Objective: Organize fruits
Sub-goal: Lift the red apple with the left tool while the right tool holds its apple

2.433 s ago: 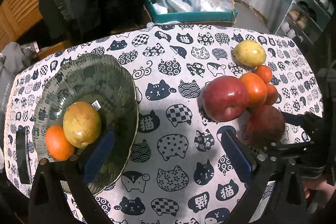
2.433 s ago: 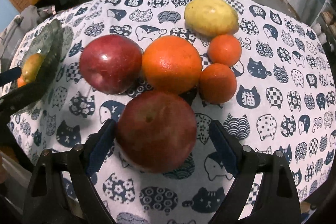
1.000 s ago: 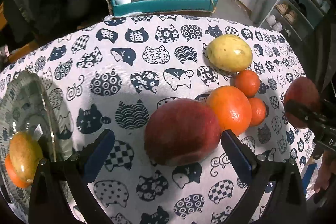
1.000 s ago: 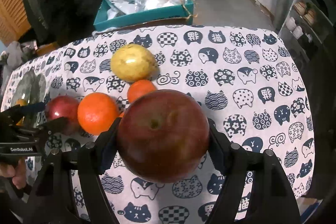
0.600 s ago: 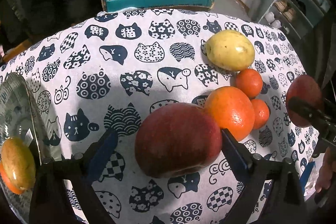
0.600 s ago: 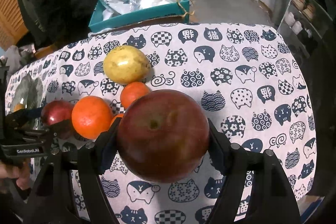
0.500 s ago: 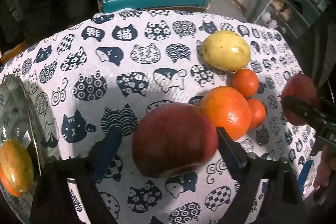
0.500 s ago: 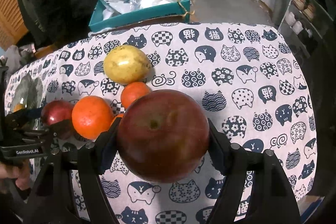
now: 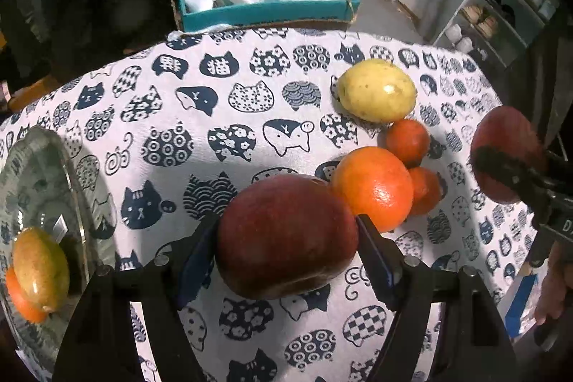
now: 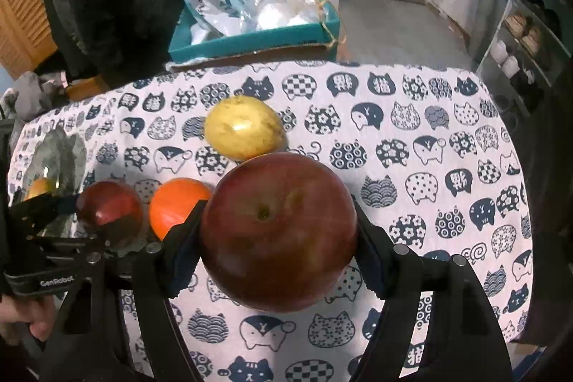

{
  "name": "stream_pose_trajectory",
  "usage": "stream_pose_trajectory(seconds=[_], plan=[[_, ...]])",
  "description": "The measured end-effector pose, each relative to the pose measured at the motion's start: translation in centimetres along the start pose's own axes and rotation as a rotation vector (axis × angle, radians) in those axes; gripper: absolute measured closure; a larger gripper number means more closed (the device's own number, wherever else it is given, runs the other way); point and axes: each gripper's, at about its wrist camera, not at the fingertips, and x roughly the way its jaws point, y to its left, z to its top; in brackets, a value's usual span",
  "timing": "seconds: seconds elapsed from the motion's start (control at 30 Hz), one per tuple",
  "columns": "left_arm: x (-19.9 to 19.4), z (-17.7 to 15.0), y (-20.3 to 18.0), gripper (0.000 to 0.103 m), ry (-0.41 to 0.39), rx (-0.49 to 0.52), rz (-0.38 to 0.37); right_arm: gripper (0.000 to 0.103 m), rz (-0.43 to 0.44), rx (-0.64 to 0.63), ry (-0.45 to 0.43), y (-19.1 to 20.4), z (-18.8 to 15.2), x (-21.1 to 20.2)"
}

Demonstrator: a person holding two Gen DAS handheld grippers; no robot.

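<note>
Left gripper (image 9: 286, 238) just closing, clamped on red apple (image 9: 286, 235); right gripper (image 10: 279, 235) clamped on my second apple (image 10: 279, 231). Glass bowl (image 9: 43, 167) at 9 o'clock holds mango (image 9: 41, 267), orange (image 9: 18, 299). "GenRobot" on left tool.

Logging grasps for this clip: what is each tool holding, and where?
Left tool: red apple, pads just closed on its sides. Right tool: dark red apple, clamped at its sides.

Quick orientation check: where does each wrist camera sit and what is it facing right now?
Left wrist: rides the left hand-held gripper, angled down at the table; its pads clamp a red apple, having just closed. The right hand-held gripper shows at right.
Right wrist: rides the right hand-held gripper, angled down, clamping the other apple; a hand shows lower left.
Shared: yellow fruit, large orange, glass bowl.
</note>
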Motion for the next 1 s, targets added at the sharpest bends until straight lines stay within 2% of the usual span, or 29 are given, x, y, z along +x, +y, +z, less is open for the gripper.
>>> stream_pose_trajectory(seconds=[0.37,0.83,1.0], plan=[[-5.6,-0.2,1.6,0.026,-0.12,-0.045,0.04,0.029,0.009,-0.041,-0.074,2.5,1.4,-3.0],[-12.1,-0.3,3.2,0.026,-0.256,-0.077,0.055,0.029,0.037,-0.131,-0.17,7.1,3.1,-7.0],[-14.1,-0.5,3.7,0.026,-0.305,-0.076,0.085,0.029,0.053,-0.151,-0.192,8.8,3.6,-7.8]])
